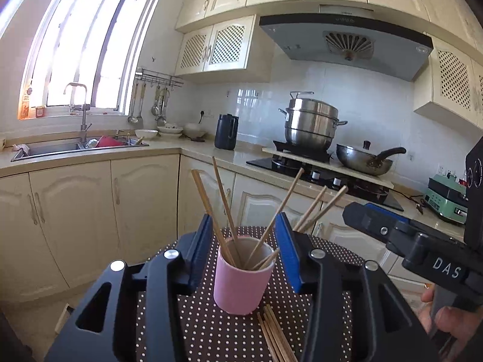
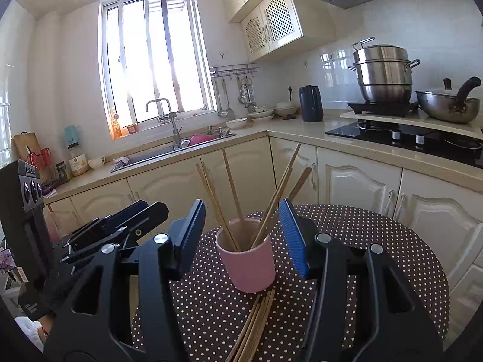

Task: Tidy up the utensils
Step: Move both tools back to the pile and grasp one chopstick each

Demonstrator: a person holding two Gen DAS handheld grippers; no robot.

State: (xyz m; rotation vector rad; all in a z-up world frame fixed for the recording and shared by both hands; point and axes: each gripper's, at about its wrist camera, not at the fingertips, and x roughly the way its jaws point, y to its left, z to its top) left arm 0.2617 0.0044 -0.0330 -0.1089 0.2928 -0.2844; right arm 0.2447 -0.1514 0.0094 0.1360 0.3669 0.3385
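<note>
A pink cup (image 1: 240,280) stands upright on the polka-dot tabletop (image 1: 205,331), with several wooden chopsticks (image 1: 225,208) leaning inside it, fanned from 11 to 2 o'clock. A loose bundle of chopsticks (image 1: 276,335) lies flat at the cup's 5 o'clock, just beside its base. The left gripper (image 1: 246,256) and right gripper (image 2: 243,235) both stand partly open, empty, framing the cup without touching it.

Each tool is built of black angular arms joined by round silver screws. The left tool (image 1: 246,250) and the right tool (image 2: 241,235) are faced with ribbed blue pads. White letters "DAS" are printed on the right one's body.
</note>
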